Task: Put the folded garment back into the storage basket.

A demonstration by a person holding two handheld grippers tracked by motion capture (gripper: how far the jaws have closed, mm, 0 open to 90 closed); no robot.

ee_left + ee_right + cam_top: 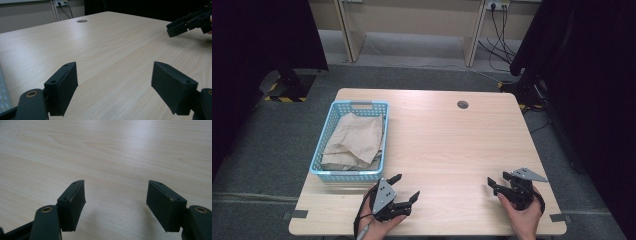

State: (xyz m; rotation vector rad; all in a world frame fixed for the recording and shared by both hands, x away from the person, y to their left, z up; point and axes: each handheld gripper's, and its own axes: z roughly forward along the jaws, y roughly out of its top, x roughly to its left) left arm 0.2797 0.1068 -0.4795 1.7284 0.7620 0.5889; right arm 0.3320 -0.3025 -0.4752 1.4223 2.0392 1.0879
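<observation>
Both sets of fingers stand spread with nothing between them: on my left gripper the two black jaws are wide apart over bare wood, and on my right gripper the jaws are likewise parted and grip nothing. From above, the left gripper sits at about 7 o'clock on the table, close to the near edge, with its jaws directed toward 2 o'clock; my left hand wraps the body from below. The right gripper sits at about 5 o'clock, also near the front edge, with its jaws directed toward 9 o'clock, held by my right hand; a grey three-cornered plate rides on top of each unit. The two grippers are well apart from one another. The light-blue basket stands at 9 o'clock on the table, along the left edge, its near wall just beyond the left gripper but not touching it. Inside the basket lies a crumpled tan cloth, which covers most of the floor of the basket and rests against its right wall. In the left gripper view, the left gripper frames plain tabletop, a fingertip casts no contact on any object, and the right gripper shows at 2 o'clock, raised slightly off the wood. In the right gripper view, the right gripper hangs just above the wood grain.
</observation>
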